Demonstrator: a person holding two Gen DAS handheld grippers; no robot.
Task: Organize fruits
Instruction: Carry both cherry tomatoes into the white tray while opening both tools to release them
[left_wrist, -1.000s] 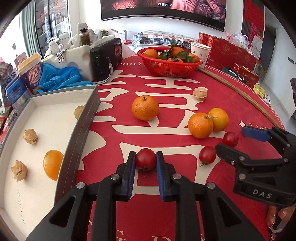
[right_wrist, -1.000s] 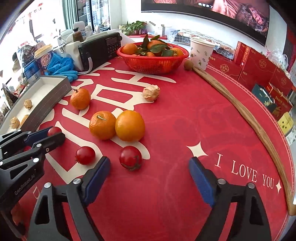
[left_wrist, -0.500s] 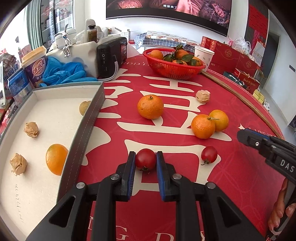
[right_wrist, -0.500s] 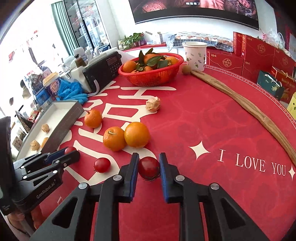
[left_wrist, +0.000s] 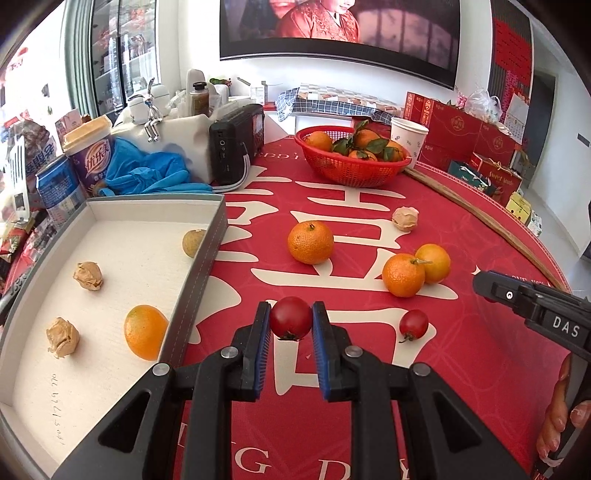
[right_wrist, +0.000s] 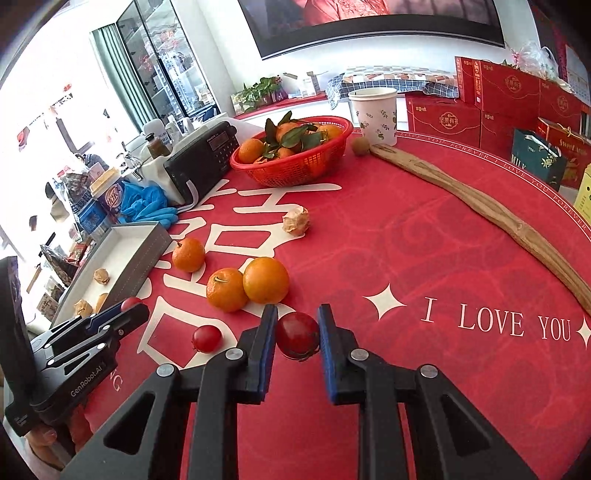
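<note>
longan (right_wrist: 360, 145) behind basket (right_wrist: 295, 168), right view only

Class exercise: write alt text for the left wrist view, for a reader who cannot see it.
The left gripper is shut on a cherry tomato above a red tablecloth. To its left, a grey tray holds an orange. Ahead lie three loose oranges and another tomato, with a red basket of oranges behind.

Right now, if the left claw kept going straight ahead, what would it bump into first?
Holding a cherry tomato, the left claw points toward the lone orange further up the red tablecloth; probably that first, though the claw's height is unclear.
</note>
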